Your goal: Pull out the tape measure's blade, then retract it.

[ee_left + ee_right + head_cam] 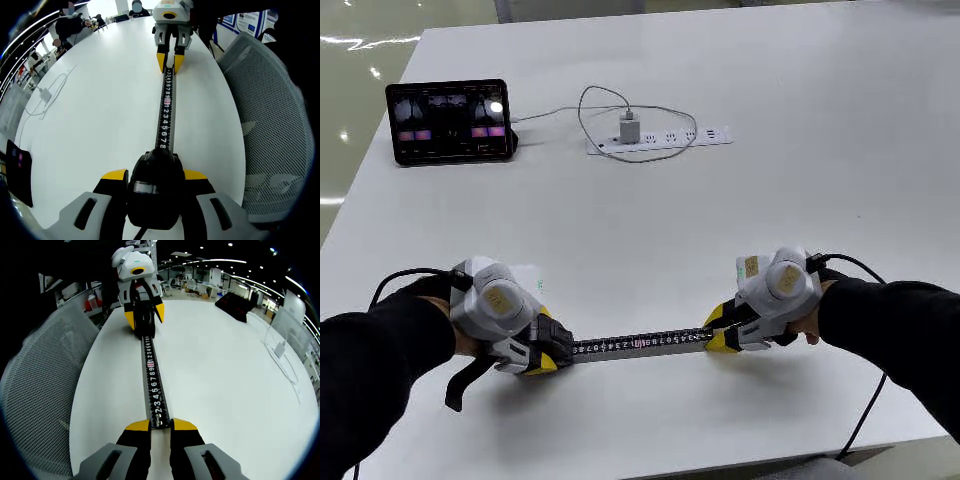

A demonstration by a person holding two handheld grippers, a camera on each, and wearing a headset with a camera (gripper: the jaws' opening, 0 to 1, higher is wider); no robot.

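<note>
The black tape measure case [154, 187] sits between the yellow-tipped fingers of my left gripper [154, 176], which is shut on it; the same case [552, 345] lies low on the white table at lower left. Its dark numbered blade [638, 343] stretches flat across the table toward the right. My right gripper [718, 334] is shut on the blade's end. In the right gripper view the blade [152, 385] runs from my right gripper [160, 425] to the case [144, 320] held by my left gripper. In the left gripper view the blade [166, 110] reaches my right gripper [170, 60].
A tablet [450, 121] stands at the far left of the white table [800, 180]. A white power strip [665, 138] with a charger and looped cable lies behind the middle. A grey mesh chair back [272, 130] stands beside the table's near edge.
</note>
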